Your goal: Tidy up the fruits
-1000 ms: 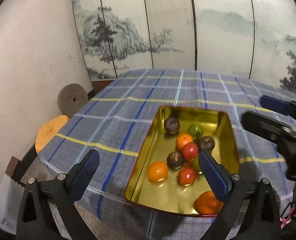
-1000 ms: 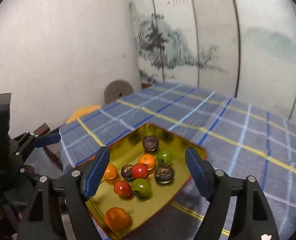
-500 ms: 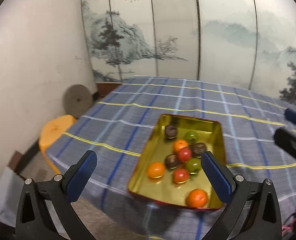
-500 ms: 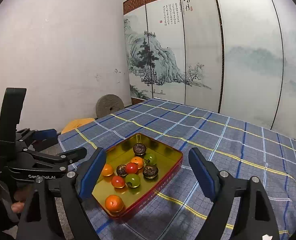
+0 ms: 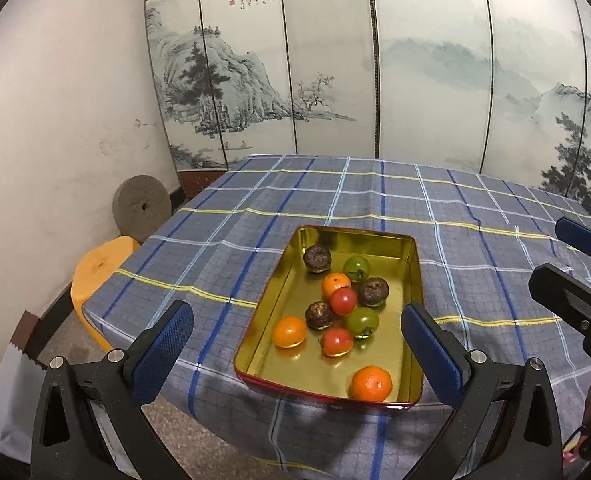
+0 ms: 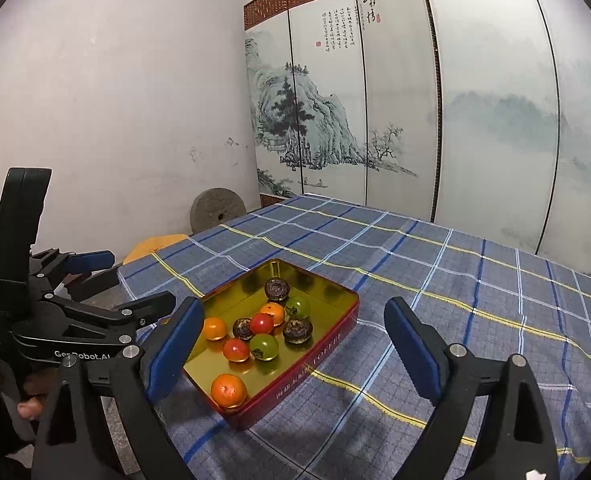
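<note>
A gold-lined tin tray (image 5: 351,233) with red outer walls (image 6: 307,368) sits on the near left corner of the blue plaid tablecloth (image 5: 375,196). It holds several small round fruits: an orange one (image 5: 370,383) by the near wall, a red one (image 5: 337,341), a green one (image 5: 361,320) and a dark brown one (image 5: 317,258). My left gripper (image 5: 295,316) hangs open off the table's edge, short of the tray, holding nothing. My right gripper (image 6: 293,314) is open with its jaws still opening and nothing between them; the tray lies beyond it.
A painted folding screen (image 5: 335,60) stands behind the table. On the floor at the left are a stone wheel (image 5: 142,206), a yellow stool (image 5: 99,268) and a white paper bag (image 5: 11,396). A hand (image 6: 27,404) holds the left gripper's handle.
Both grippers have drawn back from the tray, which was between their fingers and now lies farther off. The right jaws have widened.
</note>
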